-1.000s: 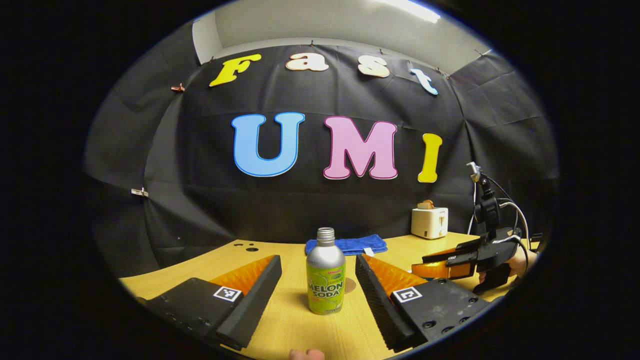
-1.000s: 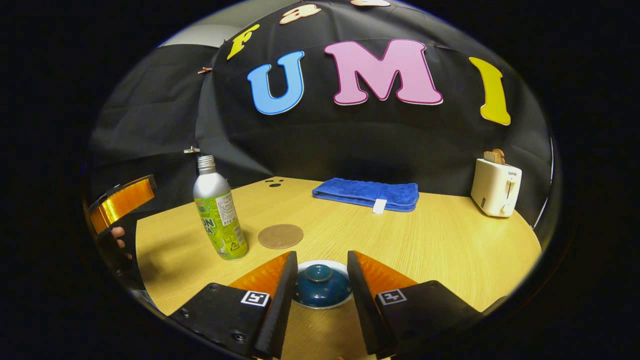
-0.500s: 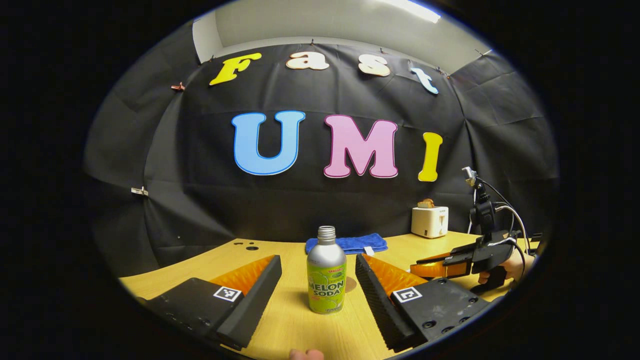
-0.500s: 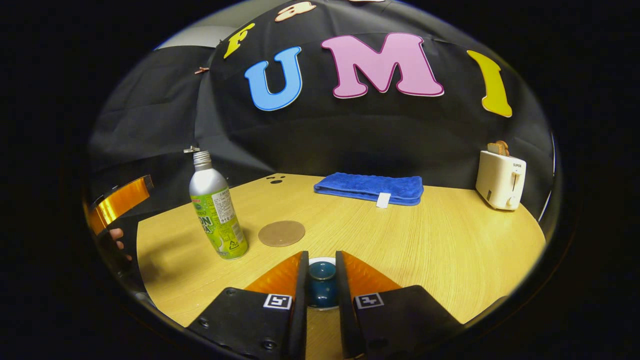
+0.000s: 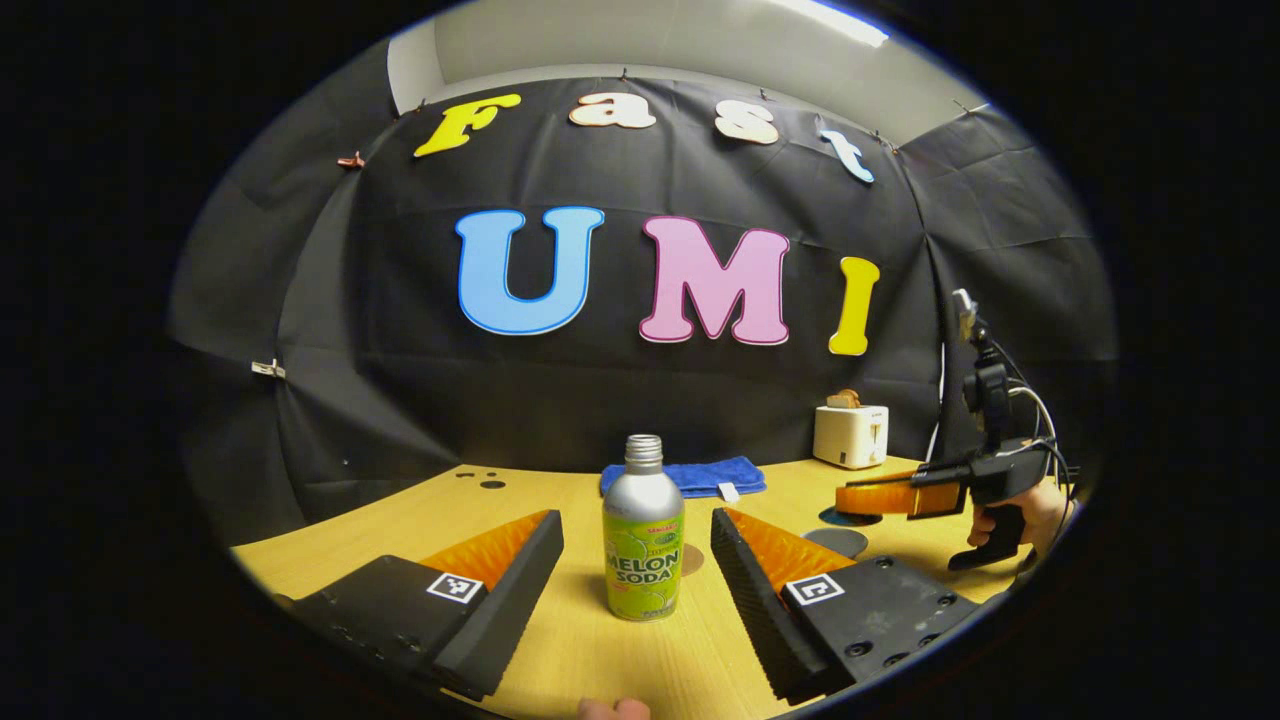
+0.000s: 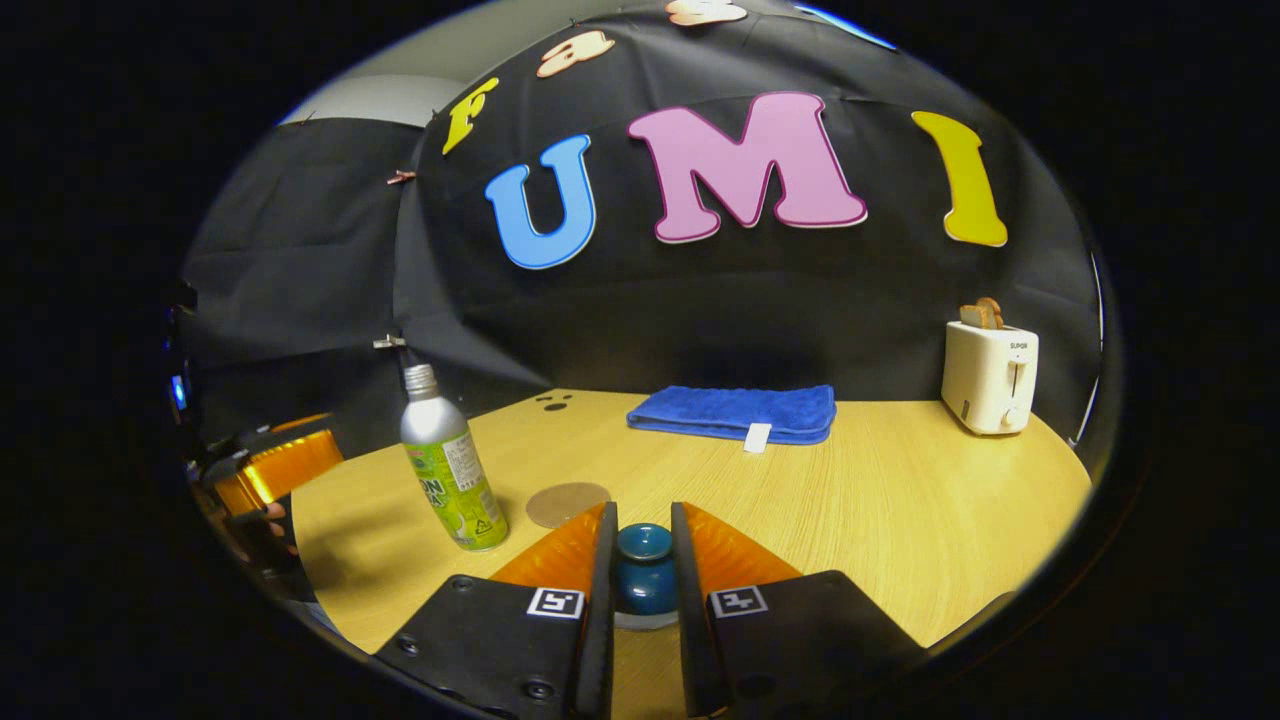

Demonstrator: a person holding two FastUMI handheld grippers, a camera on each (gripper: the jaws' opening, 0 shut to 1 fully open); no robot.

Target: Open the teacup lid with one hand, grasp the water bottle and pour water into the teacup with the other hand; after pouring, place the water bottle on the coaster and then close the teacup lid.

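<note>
- The right gripper (image 6: 640, 590) is clenched on the knob of the dark blue glazed ceramic teacup lid (image 6: 643, 570), both fingers pressing its sides; in the left gripper view this same gripper (image 5: 850, 497) hangs above the table with the lid (image 5: 845, 516) under its tips, held by a hand (image 5: 1040, 510)
- Below it in that view lies a dark round opening (image 5: 838, 541), apparently the teacup, though too small to tell for sure
- The left gripper (image 5: 637, 560) is released, its fingers spread wide on either side of the silver and green metal water bottle (image 5: 643, 530) without touching it
- The bottle stands upright and capless on the table; in the right gripper view (image 6: 450, 462) it is just left of the thin round brown coaster (image 6: 567, 503)
- The pale wooden table (image 6: 900, 500) has a visible grain and two small dark holes (image 6: 552, 402) near its far edge
- A folded blue towel (image 6: 735, 412) with a white tag lies toward the back, and a white two-slot toaster (image 6: 988, 375) holding toast stands at the far right corner
- Black cloth (image 6: 300, 260) hangs behind the table as the booth wall, with a grey wall and a bright ceiling light (image 5: 830, 18) above it
</note>
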